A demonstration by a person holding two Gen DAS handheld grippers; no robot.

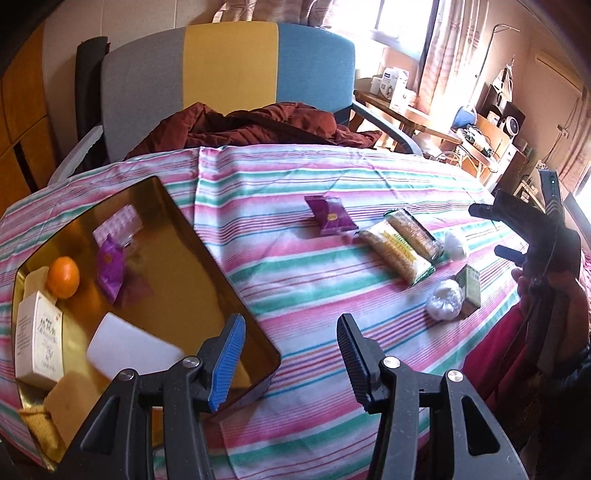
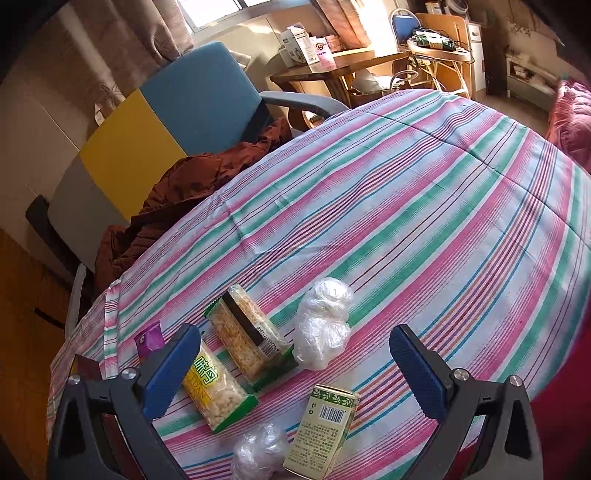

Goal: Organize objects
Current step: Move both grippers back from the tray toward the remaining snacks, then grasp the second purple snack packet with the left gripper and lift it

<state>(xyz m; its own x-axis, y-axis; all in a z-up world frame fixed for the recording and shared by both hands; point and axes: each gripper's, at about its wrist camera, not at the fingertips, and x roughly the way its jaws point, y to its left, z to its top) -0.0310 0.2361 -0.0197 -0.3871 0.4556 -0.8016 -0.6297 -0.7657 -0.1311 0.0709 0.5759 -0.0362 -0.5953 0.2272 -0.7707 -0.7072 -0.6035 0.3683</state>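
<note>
**Room and light**

Table under pink, green and white striped cloth (image 2: pixel 424 206). Behind it a grey, yellow and blue fabric armchair (image 1: pixel 229 70) holding a crumpled rust-brown quilted jacket (image 1: pixel 258 127). Sunlit window (image 1: pixel 399 18), patterned curtains (image 1: pixel 443 55), cluttered wooden side desk (image 2: pixel 332 66).

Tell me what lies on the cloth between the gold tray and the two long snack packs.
One purple snack packet lies between the gold tray and the two long snack packs; otherwise only bare striped cloth. The left wrist view shows it.

Two snack bars (image 2: pixel 240 347), two bags (image 2: pixel 325 325)
</note>
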